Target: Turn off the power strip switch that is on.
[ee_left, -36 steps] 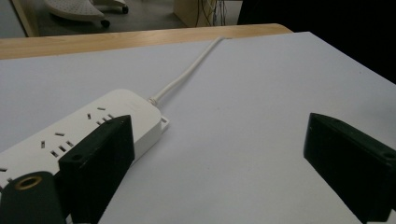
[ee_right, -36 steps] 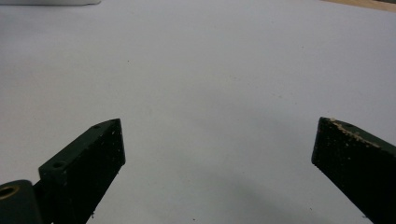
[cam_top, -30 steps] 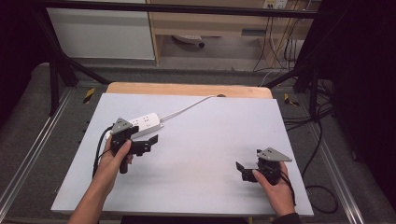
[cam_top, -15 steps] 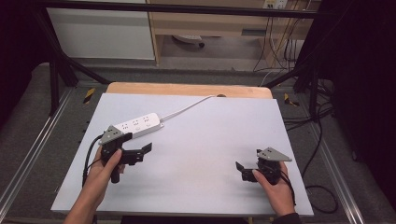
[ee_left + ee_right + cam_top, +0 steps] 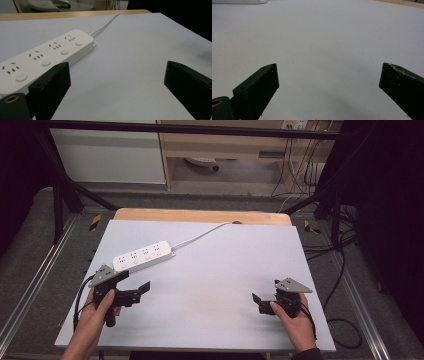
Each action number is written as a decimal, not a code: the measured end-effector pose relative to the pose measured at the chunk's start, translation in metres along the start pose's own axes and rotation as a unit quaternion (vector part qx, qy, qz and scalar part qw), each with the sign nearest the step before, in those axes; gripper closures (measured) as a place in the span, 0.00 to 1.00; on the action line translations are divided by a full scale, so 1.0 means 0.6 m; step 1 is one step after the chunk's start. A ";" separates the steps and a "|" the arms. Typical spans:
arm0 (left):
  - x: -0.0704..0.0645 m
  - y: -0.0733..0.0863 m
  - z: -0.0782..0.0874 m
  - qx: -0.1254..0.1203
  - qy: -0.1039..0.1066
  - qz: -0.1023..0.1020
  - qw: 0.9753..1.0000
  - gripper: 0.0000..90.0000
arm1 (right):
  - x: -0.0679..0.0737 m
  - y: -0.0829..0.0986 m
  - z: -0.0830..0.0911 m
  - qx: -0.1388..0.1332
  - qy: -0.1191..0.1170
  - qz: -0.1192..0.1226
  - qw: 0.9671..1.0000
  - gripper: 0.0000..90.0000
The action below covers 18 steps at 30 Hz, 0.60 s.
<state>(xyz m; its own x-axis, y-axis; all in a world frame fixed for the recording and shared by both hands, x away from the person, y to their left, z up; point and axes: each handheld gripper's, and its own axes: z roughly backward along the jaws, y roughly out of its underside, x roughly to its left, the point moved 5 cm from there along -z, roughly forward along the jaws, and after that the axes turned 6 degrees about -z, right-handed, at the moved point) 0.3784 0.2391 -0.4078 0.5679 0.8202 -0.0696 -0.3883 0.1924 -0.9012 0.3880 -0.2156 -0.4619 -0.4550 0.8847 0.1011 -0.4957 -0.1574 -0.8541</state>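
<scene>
A white power strip [image 5: 144, 256] with several sockets lies flat at the left rear of the pale tabletop [image 5: 225, 265], and its white cable [image 5: 200, 237] runs to the back edge. My left gripper [image 5: 135, 283] hovers just in front of the strip, apart from it, open and empty. In the left gripper view the power strip [image 5: 47, 55] lies ahead and to the left of the wide-open left gripper [image 5: 117, 73]. My right gripper [image 5: 258, 302] rests at the near right, pointing left, open with nothing between its jaws; the right gripper [image 5: 328, 75] looks over bare tabletop.
A wooden strip [image 5: 200, 215] borders the table's back edge. Black frame tubes [image 5: 60, 195] and metal rails flank the table. Cables [image 5: 345, 270] trail on the floor at the right. A corner of the power strip [image 5: 239, 1] is at the top of the right gripper view.
My left gripper has drawn back toward the near left, away from the power strip, which stays in place. The right gripper has not moved.
</scene>
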 end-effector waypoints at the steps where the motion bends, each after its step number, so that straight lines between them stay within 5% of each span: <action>1: 0.001 0.002 0.003 -0.001 0.000 0.001 1.000 0.07 | 0.000 0.000 0.000 0.000 0.000 0.000 1.000 0.04; 11: 0.043 0.040 0.050 -0.015 -0.047 -0.003 0.999 0.08 | 0.000 0.002 -0.003 0.003 0.003 0.001 1.000 0.03; 18: 0.080 0.067 0.073 -0.011 -0.078 0.013 0.997 0.08 | -0.003 0.003 -0.005 0.004 0.006 -0.002 1.000 0.03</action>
<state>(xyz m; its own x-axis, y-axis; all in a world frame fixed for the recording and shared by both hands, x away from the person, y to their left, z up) 0.3584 0.3097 -0.4286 0.4365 0.8993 -0.0271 -0.3853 0.1596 -0.9089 0.3901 -0.2163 -0.4652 -0.4438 0.8907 0.0982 -0.5033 -0.1570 -0.8497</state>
